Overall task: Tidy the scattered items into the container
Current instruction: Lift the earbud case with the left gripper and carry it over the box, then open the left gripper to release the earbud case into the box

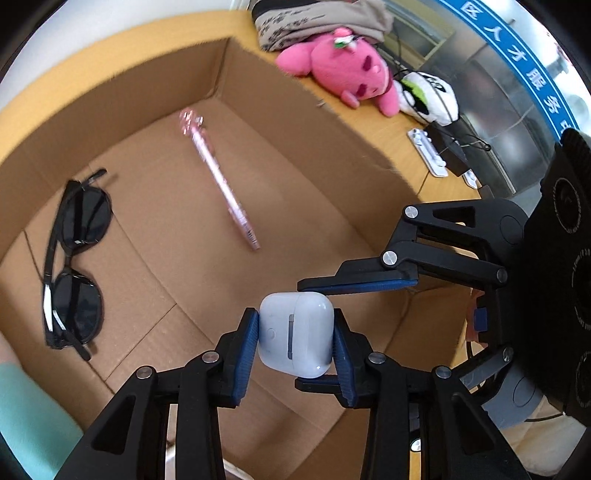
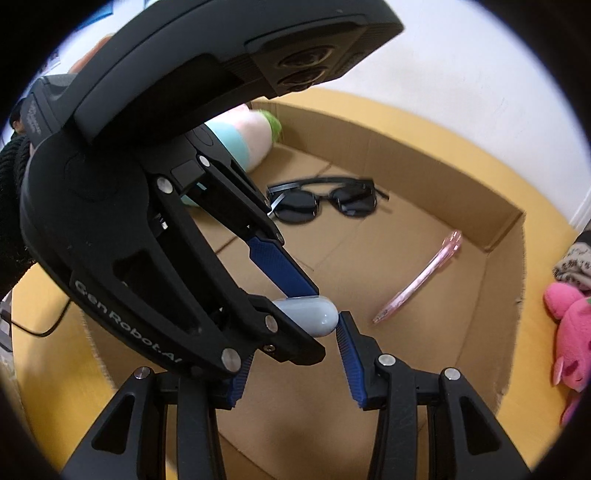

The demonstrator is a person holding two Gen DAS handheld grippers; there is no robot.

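Two claws hover over an open cardboard box (image 1: 303,110) on a desk (image 1: 369,122).
Left claw (image 1: 295,343) grips a white earbud case (image 1: 295,332) above the box floor, likely for dropping in. Right claw (image 1: 354,332) brackets the case; I cannot tell if it presses. Sunglasses (image 1: 74,258) and a pink pen (image 1: 221,184) already lie inside.

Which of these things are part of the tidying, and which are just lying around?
Job: white rounded plastic earbud case, brown cardboard box, black round sunglasses, pink glittery pen.
Probably just lying about: pink plush toy, black-and-white plush toy, grey patterned cloth.
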